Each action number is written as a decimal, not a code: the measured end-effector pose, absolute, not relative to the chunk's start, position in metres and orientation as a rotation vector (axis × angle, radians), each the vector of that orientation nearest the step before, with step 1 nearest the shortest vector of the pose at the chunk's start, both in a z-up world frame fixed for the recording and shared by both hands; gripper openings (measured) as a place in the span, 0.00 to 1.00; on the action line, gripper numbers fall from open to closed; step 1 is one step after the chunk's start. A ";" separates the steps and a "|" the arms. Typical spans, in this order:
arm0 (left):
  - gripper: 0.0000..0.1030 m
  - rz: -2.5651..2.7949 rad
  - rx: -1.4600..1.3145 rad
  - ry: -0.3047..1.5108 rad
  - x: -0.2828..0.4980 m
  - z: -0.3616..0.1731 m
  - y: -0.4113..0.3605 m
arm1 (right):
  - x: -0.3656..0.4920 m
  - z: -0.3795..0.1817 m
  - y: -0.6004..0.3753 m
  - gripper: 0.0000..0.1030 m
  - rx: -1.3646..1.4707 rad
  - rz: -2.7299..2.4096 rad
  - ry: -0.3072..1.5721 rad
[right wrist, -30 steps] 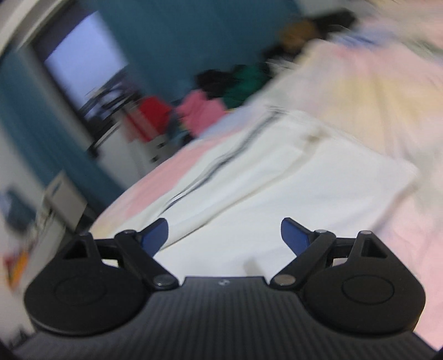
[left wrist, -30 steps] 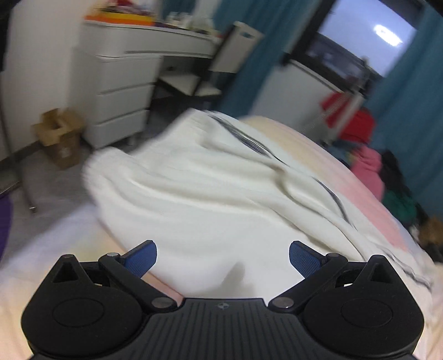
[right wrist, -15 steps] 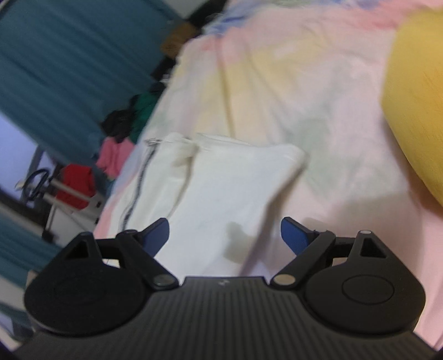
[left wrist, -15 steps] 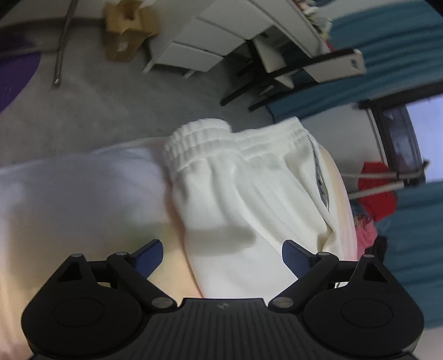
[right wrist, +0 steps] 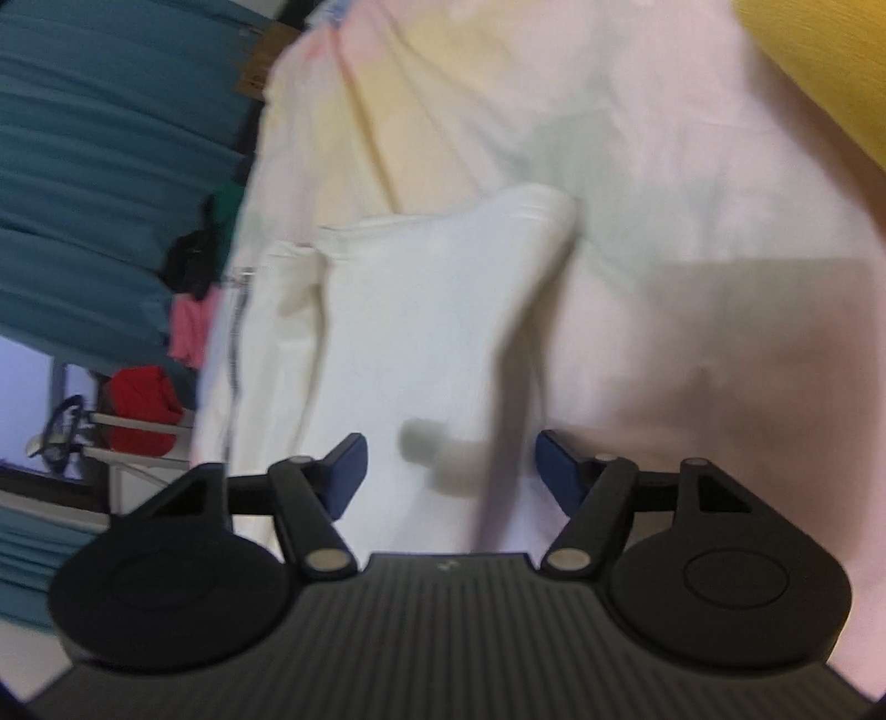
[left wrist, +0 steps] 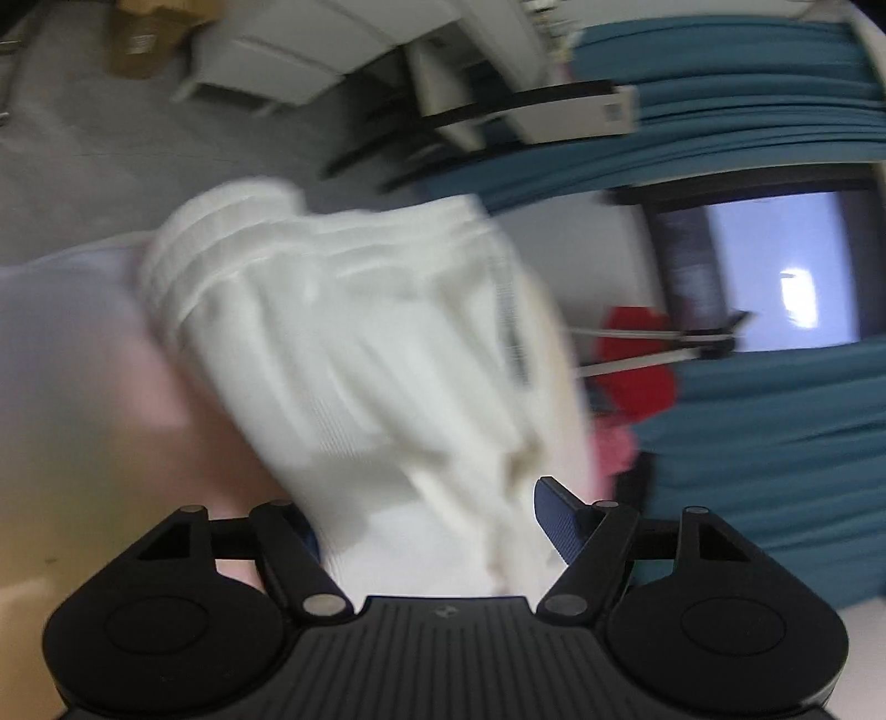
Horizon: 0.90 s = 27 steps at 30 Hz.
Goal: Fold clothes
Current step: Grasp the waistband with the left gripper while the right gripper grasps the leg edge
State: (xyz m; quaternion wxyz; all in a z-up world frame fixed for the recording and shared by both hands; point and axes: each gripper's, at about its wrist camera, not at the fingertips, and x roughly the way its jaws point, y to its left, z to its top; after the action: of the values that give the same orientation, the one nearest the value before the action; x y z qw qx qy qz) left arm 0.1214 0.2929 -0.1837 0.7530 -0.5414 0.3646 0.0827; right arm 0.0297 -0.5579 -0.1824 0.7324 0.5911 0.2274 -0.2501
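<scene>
My left gripper (left wrist: 426, 520) sits low over the white trousers (left wrist: 354, 354), its blue pads spread wide with the cloth bunched between them; the left pad is half hidden behind the fabric, and I can't tell whether either pad touches it. The ribbed waistband (left wrist: 221, 232) lies at the far left end, on the bed (left wrist: 83, 387), at its edge. Beyond it, blurred, stand the white desk (left wrist: 310, 50) and a chair (left wrist: 531, 111), with teal curtains (left wrist: 775, 111) on the right.

My right gripper (right wrist: 448, 471) is spread wide too, nothing clamped, hovering over the near end of the same trousers (right wrist: 410, 332), which lie flat on the pink-and-yellow bedsheet (right wrist: 692, 221). A dark side stripe (right wrist: 239, 332) runs along their left edge. Something yellow (right wrist: 830, 66) fills the far right corner.
</scene>
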 end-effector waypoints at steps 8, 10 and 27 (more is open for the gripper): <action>0.54 0.188 -1.127 0.850 0.122 -0.194 0.276 | 0.047 -0.181 -0.558 0.44 1.241 -0.590 0.480; 0.54 0.213 -1.123 0.832 0.121 -0.192 0.273 | 0.052 -0.186 -0.561 0.30 1.235 -0.604 0.499; 0.05 0.272 -1.034 0.526 0.068 -0.124 0.265 | 0.017 -0.129 -0.554 0.05 1.091 -0.517 0.315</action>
State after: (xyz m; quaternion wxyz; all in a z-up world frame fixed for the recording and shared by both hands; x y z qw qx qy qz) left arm 0.0682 0.2646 -0.1238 0.8278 -0.4869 0.2475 0.1280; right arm 0.0170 -0.5540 -0.1295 0.8116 0.5110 0.1473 -0.2420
